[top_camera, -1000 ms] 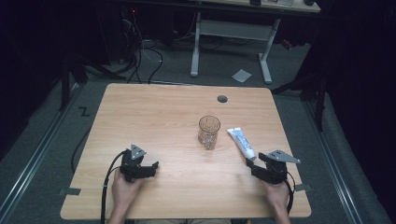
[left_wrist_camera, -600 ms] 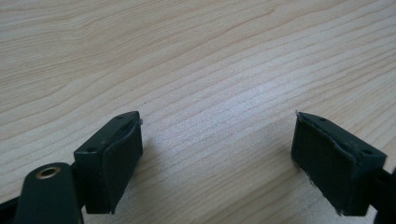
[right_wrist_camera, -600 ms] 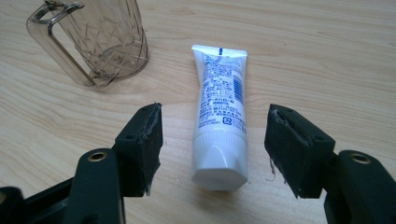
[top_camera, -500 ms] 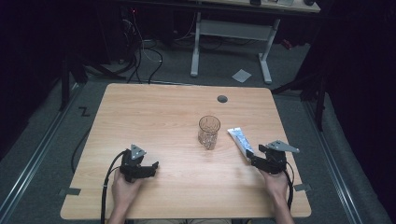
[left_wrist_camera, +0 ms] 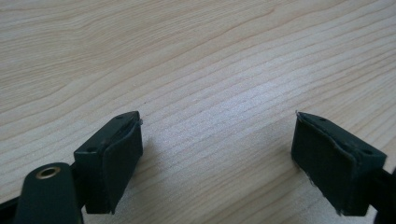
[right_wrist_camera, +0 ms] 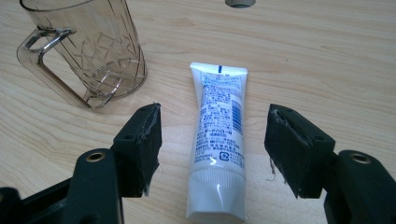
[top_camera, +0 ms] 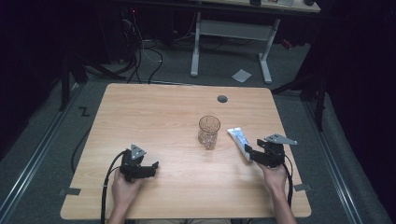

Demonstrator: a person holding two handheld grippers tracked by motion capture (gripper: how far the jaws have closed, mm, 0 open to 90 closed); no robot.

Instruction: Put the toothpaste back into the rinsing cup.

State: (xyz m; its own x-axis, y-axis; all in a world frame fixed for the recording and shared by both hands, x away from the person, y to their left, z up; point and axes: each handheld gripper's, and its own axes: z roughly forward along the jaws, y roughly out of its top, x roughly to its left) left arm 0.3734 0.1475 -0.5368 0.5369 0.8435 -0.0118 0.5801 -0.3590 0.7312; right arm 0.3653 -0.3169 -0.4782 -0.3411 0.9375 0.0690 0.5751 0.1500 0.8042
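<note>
Toothpaste tube (right_wrist_camera: 218,140) lies flat on the desk (top_camera: 154,112) beside the clear mug (top_camera: 208,132), and the right gripper (right_wrist_camera: 215,149), jaws wide, has just advanced to straddle it, likely readying a grasp.

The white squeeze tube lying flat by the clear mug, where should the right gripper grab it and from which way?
Grip the white squeeze tube across its fuller lower body, just above the cap. It lies flat, cap toward the right gripper, whose open jaws already flank it, so come down from above and close across its width, clear of the clear plastic mug.
</note>
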